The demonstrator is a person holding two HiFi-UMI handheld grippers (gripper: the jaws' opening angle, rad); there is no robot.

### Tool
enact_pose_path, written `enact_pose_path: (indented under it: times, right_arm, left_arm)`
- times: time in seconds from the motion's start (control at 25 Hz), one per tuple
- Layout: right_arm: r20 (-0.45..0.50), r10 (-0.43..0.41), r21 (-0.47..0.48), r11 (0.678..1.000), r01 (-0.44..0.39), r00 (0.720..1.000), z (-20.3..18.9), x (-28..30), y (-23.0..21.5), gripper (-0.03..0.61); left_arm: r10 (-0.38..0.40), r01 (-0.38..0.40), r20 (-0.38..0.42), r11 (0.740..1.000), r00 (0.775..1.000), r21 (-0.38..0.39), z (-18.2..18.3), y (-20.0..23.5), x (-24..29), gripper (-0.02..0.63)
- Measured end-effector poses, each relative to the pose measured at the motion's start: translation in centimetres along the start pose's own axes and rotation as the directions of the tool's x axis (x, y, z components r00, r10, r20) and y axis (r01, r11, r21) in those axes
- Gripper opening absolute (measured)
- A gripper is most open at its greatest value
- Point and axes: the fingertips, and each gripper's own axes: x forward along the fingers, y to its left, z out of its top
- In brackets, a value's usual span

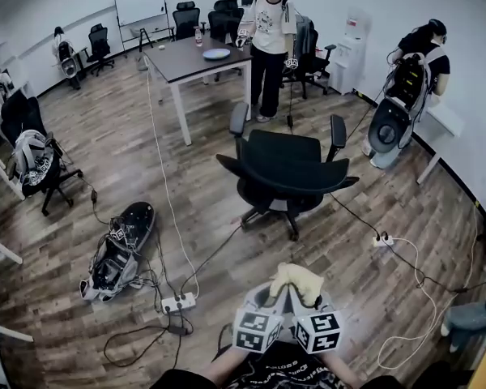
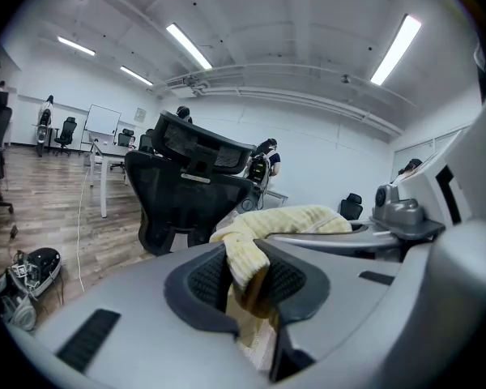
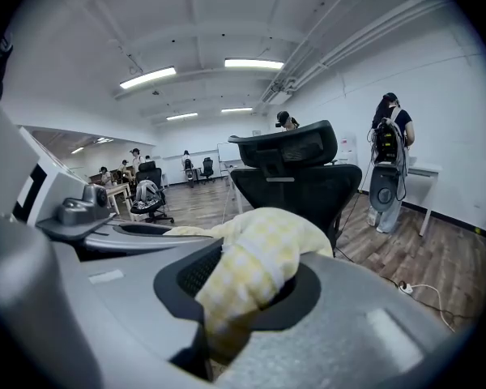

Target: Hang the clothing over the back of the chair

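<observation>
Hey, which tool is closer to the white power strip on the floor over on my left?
Left. The left tool is held just right of the power strip; the right tool is beyond it, farther right. Both are shut on the yellow clothing.

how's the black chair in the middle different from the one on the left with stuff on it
The middle chair has a bare seat; the left chair carries a grey and white bundle. The middle chair stands alone on open floor; the left chair sits near the room's edge. Both are black swivel chairs on star bases.
</observation>
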Motion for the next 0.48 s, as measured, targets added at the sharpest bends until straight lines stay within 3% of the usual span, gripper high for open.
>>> enact_pose_path:
  times: [0.48]
  right_arm:
    - [0.073,0.008,-0.066,0.998,-0.004,0.997,4.6,-0.1,1.2,0.078]
  left_arm:
    - [0.013,-0.014,0.066,1.0,0.998,0.017,4.6,0.6,-1.2,0.074]
